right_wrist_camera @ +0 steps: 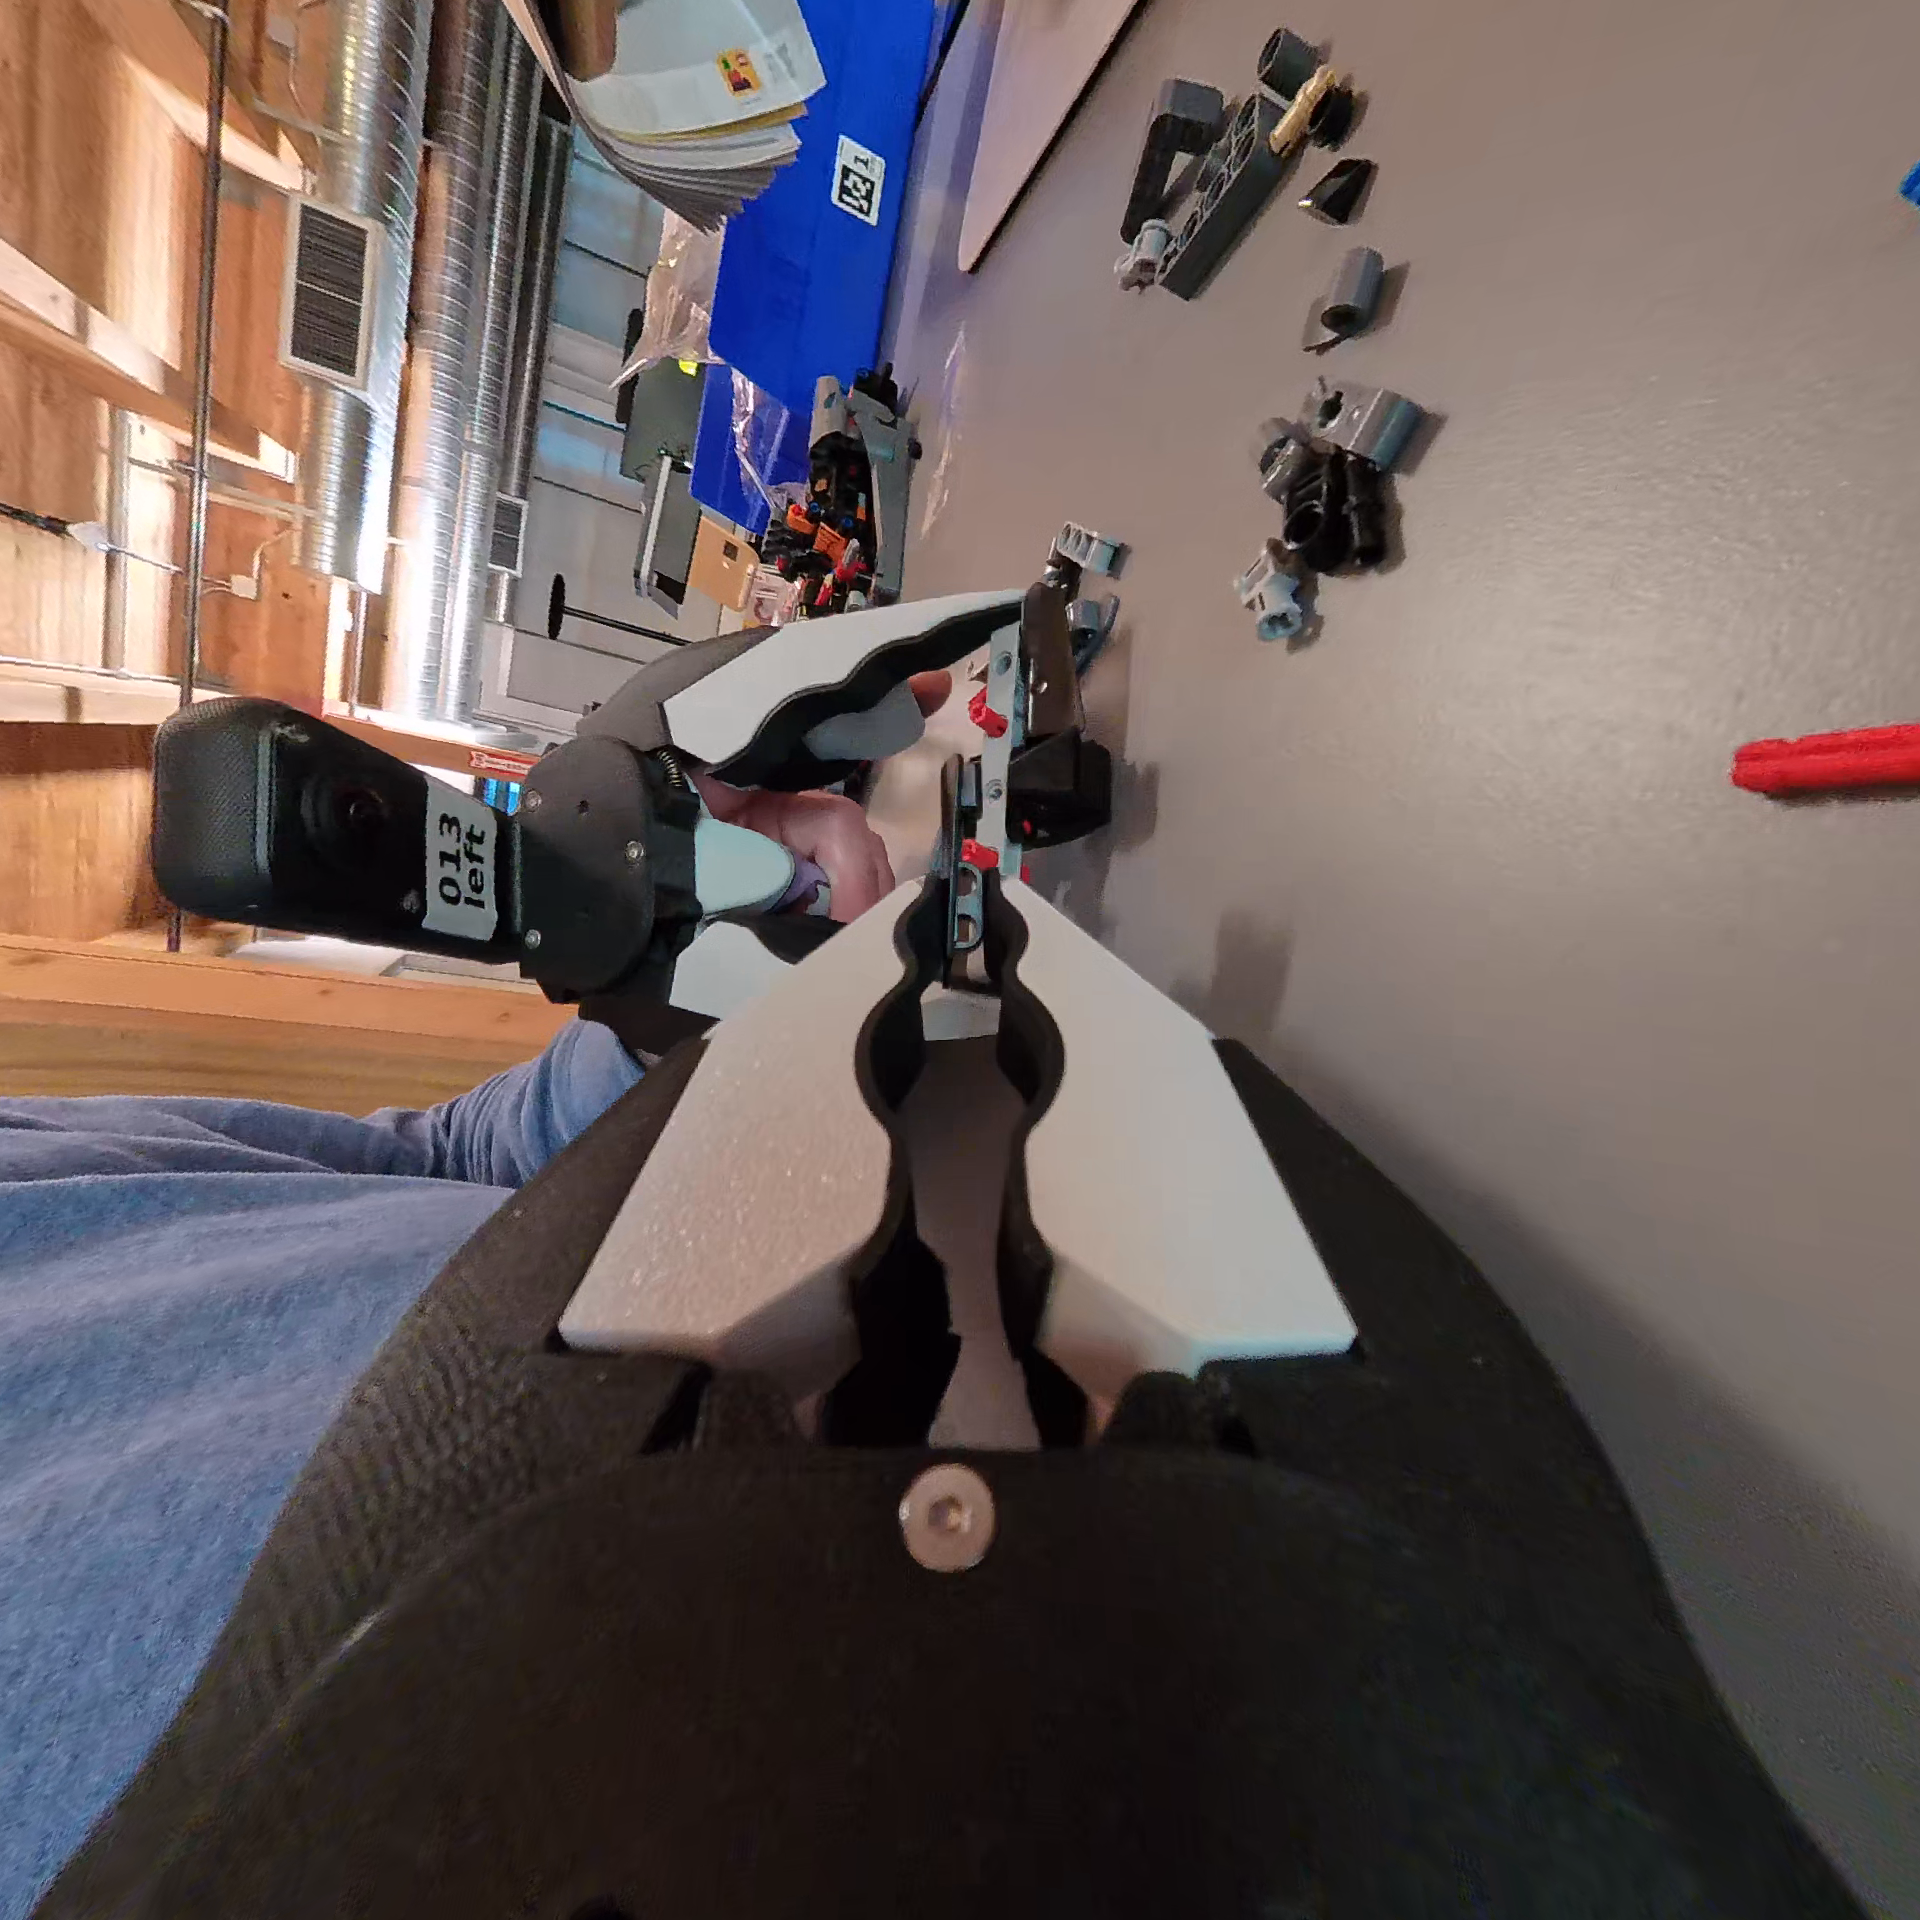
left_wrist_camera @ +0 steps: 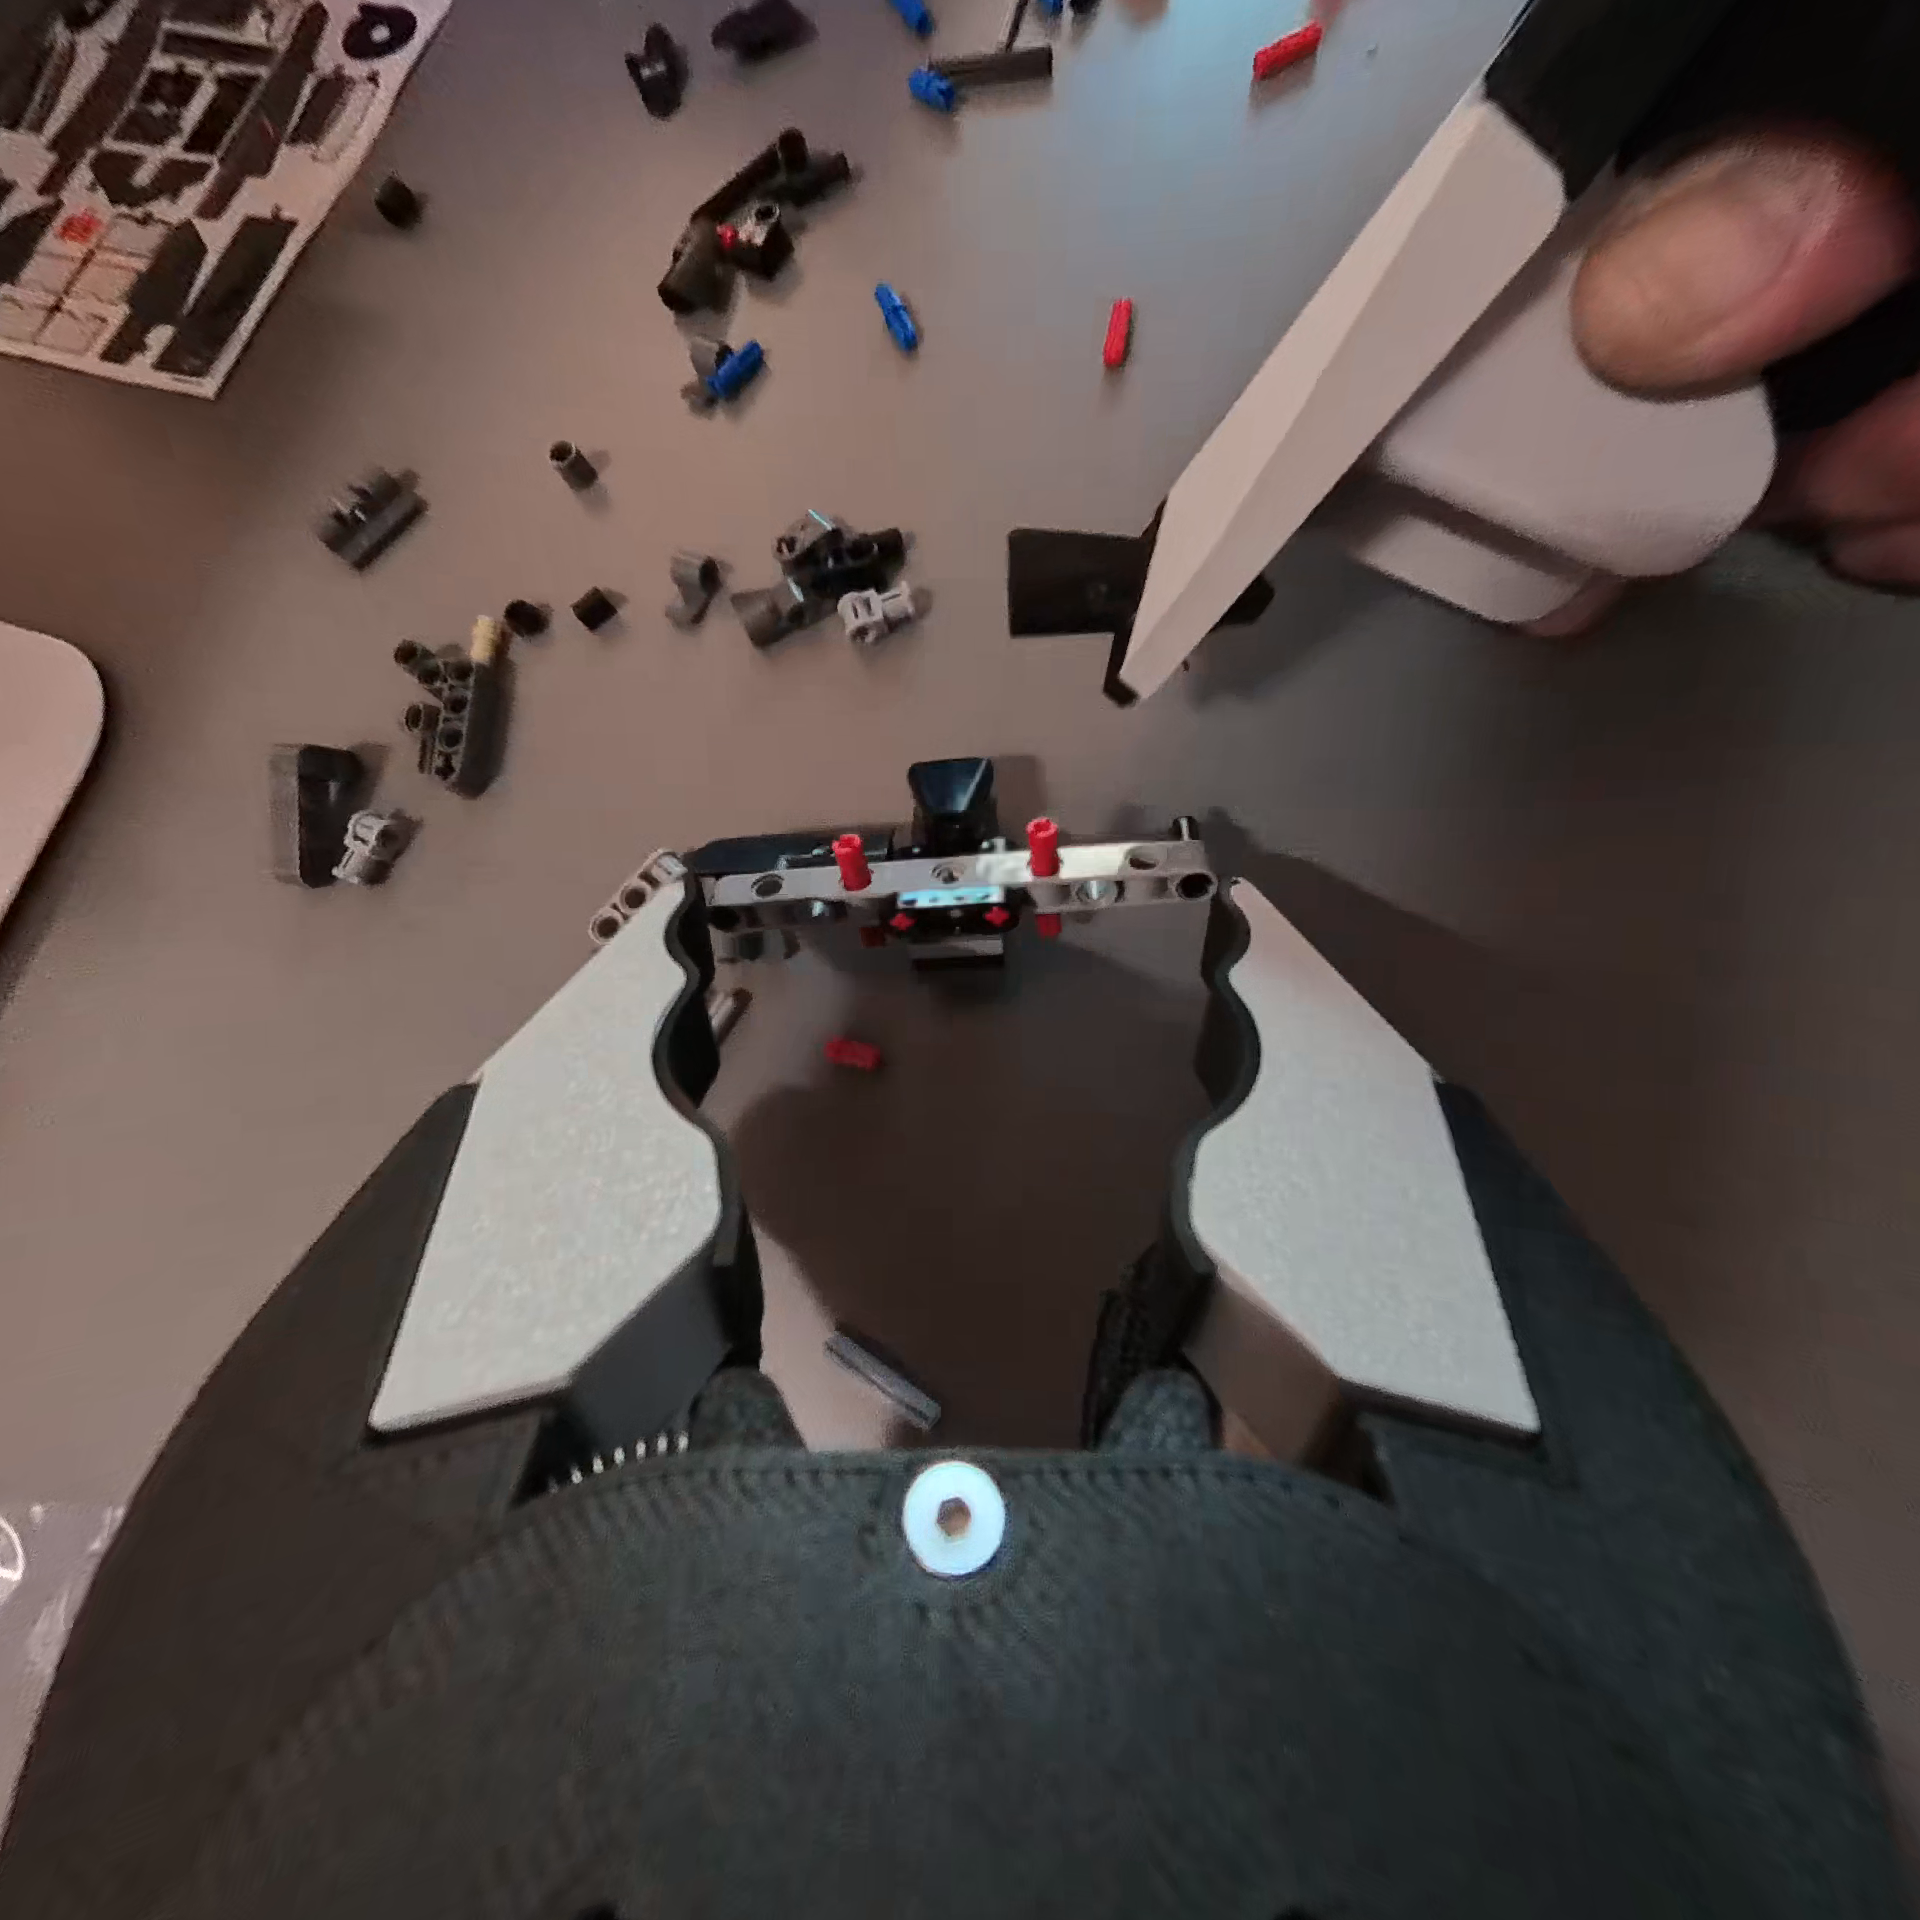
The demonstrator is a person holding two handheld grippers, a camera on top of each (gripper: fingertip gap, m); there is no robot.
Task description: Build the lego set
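My left gripper (left_wrist_camera: 951, 914) is spread wide and clamps a partly built lego assembly (left_wrist_camera: 951, 883) by the two ends of its grey beam, just above the grey table. The beam carries two upright red pins (left_wrist_camera: 850, 860) and a black wedge part (left_wrist_camera: 951, 800) behind. My right gripper (right_wrist_camera: 961, 896) is shut on a thin black flat piece with holes (right_wrist_camera: 964, 914). In the left wrist view the right gripper (left_wrist_camera: 1130, 665) comes in from the upper right, with the black piece (left_wrist_camera: 1070, 594) at its tip, apart from the assembly. The assembly (right_wrist_camera: 1013, 727) and left gripper (right_wrist_camera: 992, 748) show ahead in the right wrist view.
Loose black, grey, blue and red parts (left_wrist_camera: 821, 571) lie scattered over the far table. A sticker sheet (left_wrist_camera: 156, 177) lies far left, a white board (left_wrist_camera: 42, 727) at the left edge. A red pin (left_wrist_camera: 852, 1051) lies under my left gripper. A blue box (right_wrist_camera: 821, 239) and another built model (right_wrist_camera: 862, 488) stand beyond. The left gripper's tips are roughly 5 centimeters from the right gripper's. Between my left fingertips and the built model (right_wrist_camera: 862, 488) there is roughly 25 centimeters.
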